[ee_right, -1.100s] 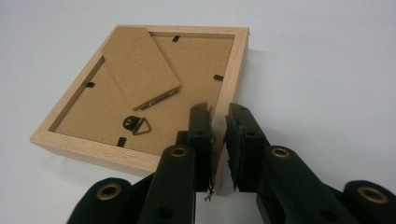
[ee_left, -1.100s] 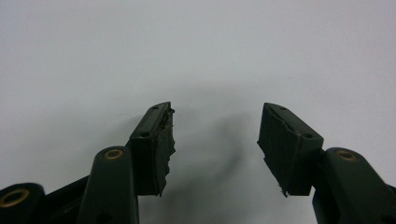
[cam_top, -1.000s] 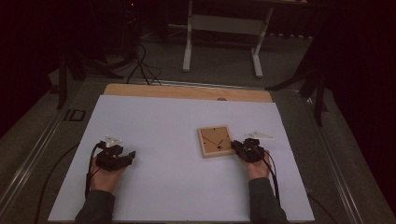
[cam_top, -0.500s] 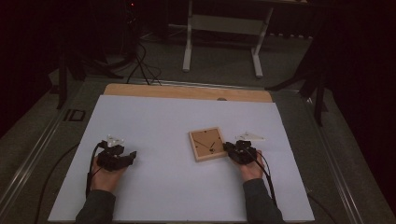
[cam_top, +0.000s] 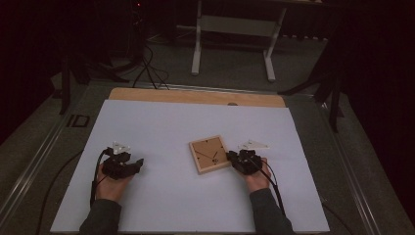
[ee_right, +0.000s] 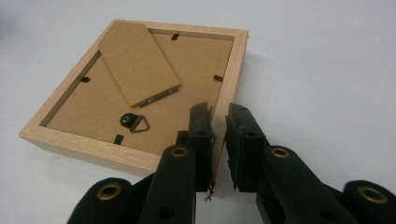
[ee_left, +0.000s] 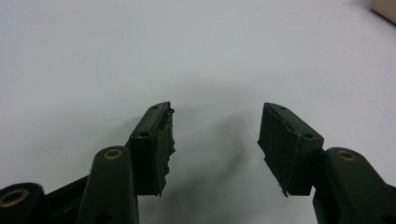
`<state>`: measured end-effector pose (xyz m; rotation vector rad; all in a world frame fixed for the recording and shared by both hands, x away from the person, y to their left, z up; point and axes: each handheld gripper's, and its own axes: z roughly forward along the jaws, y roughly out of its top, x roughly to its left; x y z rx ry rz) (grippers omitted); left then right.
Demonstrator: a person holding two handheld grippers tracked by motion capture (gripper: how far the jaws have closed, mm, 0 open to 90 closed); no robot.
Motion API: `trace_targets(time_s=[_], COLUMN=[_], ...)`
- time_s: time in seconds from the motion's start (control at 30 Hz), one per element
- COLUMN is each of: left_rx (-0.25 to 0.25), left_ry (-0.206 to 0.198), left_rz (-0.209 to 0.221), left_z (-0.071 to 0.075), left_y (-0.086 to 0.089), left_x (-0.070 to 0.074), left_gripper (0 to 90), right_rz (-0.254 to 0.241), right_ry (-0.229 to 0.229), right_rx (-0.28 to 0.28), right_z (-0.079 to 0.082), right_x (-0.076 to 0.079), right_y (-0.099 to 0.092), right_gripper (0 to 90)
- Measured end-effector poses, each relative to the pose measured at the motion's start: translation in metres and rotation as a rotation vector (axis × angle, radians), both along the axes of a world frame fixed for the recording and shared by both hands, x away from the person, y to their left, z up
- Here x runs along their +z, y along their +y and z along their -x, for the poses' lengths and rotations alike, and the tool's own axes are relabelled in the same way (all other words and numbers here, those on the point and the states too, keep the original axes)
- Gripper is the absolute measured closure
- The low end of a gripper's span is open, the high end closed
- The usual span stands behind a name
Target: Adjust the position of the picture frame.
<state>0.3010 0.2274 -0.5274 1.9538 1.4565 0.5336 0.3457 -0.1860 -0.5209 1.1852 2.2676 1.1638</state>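
A wooden picture frame [cam_top: 209, 154] lies back-up near the middle of the white desk [cam_top: 161, 122], toward its right side. The right gripper [ee_right: 218, 140] pinches the frame's near right rail between its fingers [ee_right: 201, 135]. The left gripper [ee_left: 215, 144] rests near the desk's left edge, fingers spread and empty. The frame seems to be mid-reposition; next likely calls for a steady slide without tipping it.

Both forearms reach in from below: the left tongs [cam_top: 138, 163] rest low with jaws spread wide, the right tongs [cam_top: 230, 157] nearly closed.
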Motion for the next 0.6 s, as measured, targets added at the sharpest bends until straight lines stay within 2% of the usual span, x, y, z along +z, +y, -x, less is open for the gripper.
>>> trace_targets(time_s=[0.6], left_rx=[-0.01], left_ry=[0.002], left_rz=[-0.001], left_z=[-0.002], left_y=[-0.001], left_x=[-0.001], left_gripper=[45.8], right_rz=[0.026], right_ry=[-0.038], right_rx=[0.139], right_z=[0.015], right_x=[-0.001], right_y=[0.037], right_gripper=[80.2])
